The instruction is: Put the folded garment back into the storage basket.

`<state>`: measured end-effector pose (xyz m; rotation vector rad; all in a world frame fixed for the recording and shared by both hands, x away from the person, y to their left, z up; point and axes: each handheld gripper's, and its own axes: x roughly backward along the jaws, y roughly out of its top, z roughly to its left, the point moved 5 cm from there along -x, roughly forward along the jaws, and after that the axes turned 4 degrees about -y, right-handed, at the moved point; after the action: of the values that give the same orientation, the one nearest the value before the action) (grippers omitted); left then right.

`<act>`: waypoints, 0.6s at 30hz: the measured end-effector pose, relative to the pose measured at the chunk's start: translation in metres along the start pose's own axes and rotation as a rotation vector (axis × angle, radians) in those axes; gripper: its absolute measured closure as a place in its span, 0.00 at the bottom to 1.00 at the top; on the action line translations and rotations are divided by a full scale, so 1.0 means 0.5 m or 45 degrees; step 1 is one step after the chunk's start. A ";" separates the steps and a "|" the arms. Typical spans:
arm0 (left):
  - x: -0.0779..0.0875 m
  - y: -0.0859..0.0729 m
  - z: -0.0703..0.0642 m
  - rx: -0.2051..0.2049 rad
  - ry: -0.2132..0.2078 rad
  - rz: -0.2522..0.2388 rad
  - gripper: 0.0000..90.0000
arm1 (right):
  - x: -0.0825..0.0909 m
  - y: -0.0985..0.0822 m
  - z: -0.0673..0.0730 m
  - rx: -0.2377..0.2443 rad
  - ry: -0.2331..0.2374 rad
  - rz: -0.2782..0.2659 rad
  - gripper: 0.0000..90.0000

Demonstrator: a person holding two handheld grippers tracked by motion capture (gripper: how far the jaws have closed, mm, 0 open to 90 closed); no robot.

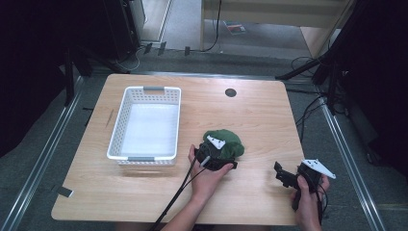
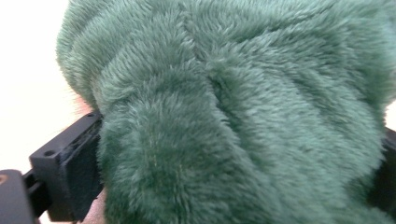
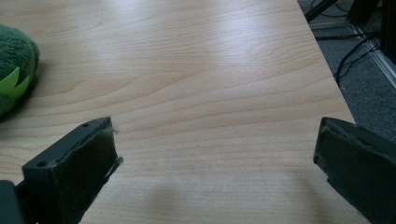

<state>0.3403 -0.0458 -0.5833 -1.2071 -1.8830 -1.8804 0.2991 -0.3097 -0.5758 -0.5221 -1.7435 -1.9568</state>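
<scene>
A green plush toy [image 1: 226, 142] lies near the middle of the wooden table [image 1: 260, 115]. My left gripper [image 1: 222, 157] is at its near side, held from below by a hand. In the left gripper view the green fur [image 2: 243, 102] bulges between the two black jaws, which stand wide apart on either side of it, so my left gripper [image 2: 238, 158] is open around the toy. My right gripper [image 1: 284, 177] hovers low at the front right of the table, open with only bare wood between its jaws [image 3: 217, 154]. An edge of the plush toy [image 3: 14, 70] shows at the left of the right gripper view.
A white plastic basket [image 1: 118, 130] with nothing in it stands left of the toy. A dark round cable hole [image 1: 231, 92] sits near the table's far edge. Cables and stand legs lie on the floor [image 1: 312, 110] beyond the right edge.
</scene>
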 end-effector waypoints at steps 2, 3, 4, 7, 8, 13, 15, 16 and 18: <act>0.001 0.000 0.000 -0.004 -0.003 -0.002 0.07 | 0.000 0.000 0.000 -0.001 0.000 0.002 0.00; 0.002 0.001 0.001 0.006 -0.009 -0.004 0.08 | 0.000 0.000 0.000 -0.003 0.001 0.002 0.00; 0.002 0.001 0.001 0.011 -0.011 -0.005 0.08 | 0.000 0.000 0.000 -0.002 0.000 0.002 0.00; 0.007 0.007 0.000 0.021 -0.036 -0.028 0.12 | 0.000 0.000 -0.001 -0.003 0.001 0.002 0.00; 0.007 0.007 0.000 0.021 -0.036 -0.028 0.15 | 0.000 0.000 -0.001 -0.004 0.002 0.002 0.00; 0.021 0.018 0.000 0.023 -0.076 -0.070 0.23 | -0.001 0.000 -0.001 -0.003 0.005 0.004 0.00; 0.027 0.021 0.001 0.024 -0.097 -0.080 0.25 | -0.001 0.000 -0.001 -0.002 0.003 0.003 0.00; 0.030 0.022 0.001 0.022 -0.105 -0.086 0.26 | -0.001 0.000 -0.001 -0.003 0.003 0.003 0.00; 0.034 0.024 0.001 0.018 -0.111 -0.085 0.27 | -0.001 0.000 -0.001 -0.003 0.002 0.004 0.00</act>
<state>0.3376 -0.0409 -0.5635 -1.2557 -2.0019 -1.8733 0.2994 -0.3100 -0.5760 -0.5233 -1.7384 -1.9568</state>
